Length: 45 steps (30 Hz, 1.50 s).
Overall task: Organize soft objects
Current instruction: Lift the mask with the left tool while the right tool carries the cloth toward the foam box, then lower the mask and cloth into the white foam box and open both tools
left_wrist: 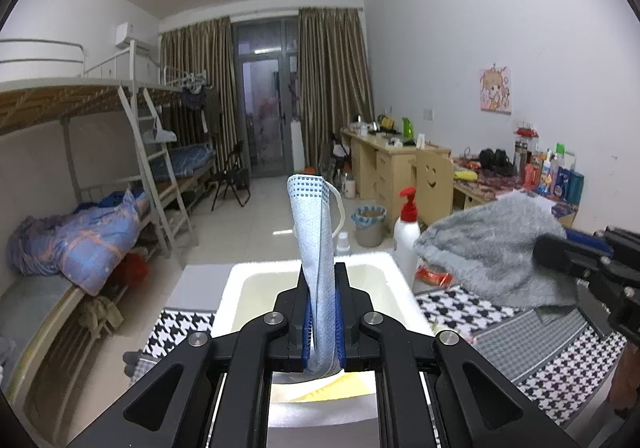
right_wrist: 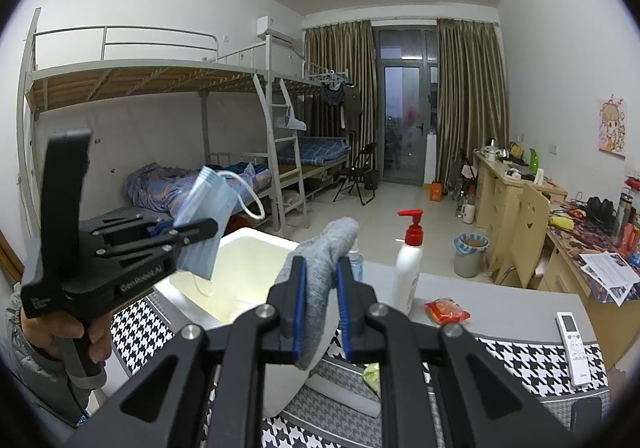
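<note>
Face mask (left_wrist: 316, 248), pale blue, folded and upright, clamped in left gripper (left_wrist: 323, 312); right gripper (right_wrist: 322, 308) pinches grey sock (right_wrist: 320, 280).

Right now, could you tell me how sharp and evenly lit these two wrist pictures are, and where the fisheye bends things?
Left wrist view: the pale blue face mask in the left gripper is sharp; the white foam box glares; dark corners vignette. Right wrist view: the grey knitted sock in the right gripper is crisp; the metal bunk bed frame bows near the edge.
</note>
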Available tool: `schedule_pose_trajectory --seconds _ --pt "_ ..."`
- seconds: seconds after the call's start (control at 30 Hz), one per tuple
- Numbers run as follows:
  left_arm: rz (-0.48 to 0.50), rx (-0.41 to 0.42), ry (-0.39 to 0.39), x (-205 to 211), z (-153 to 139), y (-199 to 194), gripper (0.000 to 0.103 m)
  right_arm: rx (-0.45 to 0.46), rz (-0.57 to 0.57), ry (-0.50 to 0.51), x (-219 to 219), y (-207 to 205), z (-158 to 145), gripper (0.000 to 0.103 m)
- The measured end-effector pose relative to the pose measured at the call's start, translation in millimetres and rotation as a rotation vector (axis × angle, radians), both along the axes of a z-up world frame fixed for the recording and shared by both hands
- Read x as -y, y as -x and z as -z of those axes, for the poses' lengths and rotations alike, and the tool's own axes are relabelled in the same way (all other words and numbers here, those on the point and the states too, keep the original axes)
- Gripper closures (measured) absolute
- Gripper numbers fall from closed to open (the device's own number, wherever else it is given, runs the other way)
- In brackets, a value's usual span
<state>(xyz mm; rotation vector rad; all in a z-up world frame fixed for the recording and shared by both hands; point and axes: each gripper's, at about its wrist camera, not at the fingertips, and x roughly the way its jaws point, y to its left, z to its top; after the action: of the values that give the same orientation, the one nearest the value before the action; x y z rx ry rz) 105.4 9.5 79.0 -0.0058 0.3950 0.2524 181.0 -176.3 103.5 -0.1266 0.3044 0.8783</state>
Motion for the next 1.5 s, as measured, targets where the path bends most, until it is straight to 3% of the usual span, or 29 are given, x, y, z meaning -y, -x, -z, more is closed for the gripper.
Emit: schedule_pose_trajectory --seconds 0.03,0.07,0.1,0.13,0.17,0.3,0.37,0.57,1.5 --pt "-0.006 -0.008 0.002 -2 2 0 0.084 -0.001 -0.001 0.003 -1 -1 0 0.085" --pt "-0.011 -0.013 -0.001 -3 3 0 0.066 -0.002 -0.002 0.005 -3 -1 0 0.085" --pt "-0.015 -0.017 -0.003 -5 4 1 0.055 -0.002 -0.004 0.007 -4 -1 0 0.085" --pt "-0.025 -0.013 -0.002 -7 5 3 0.033 -0.001 -0.006 0.009 -6 0 0 0.085" --pt "-0.034 -0.005 -0.004 -9 5 5 0.023 -0.001 -0.007 0.011 -8 1 0 0.085" --pt "-0.052 0.015 -0.004 -15 3 13 0.021 -0.004 -0.014 0.017 -15 2 0 0.085" --pt "-0.067 0.025 -0.007 -17 3 16 0.012 -0.003 -0.017 0.018 -17 3 0 0.085" --pt "-0.106 0.051 -0.014 -26 1 27 0.005 -0.003 -0.036 0.024 -28 5 -2 0.085" --pt "-0.181 0.071 0.002 -59 12 50 0.001 -0.059 -0.112 0.072 -77 -2 4 0.085"
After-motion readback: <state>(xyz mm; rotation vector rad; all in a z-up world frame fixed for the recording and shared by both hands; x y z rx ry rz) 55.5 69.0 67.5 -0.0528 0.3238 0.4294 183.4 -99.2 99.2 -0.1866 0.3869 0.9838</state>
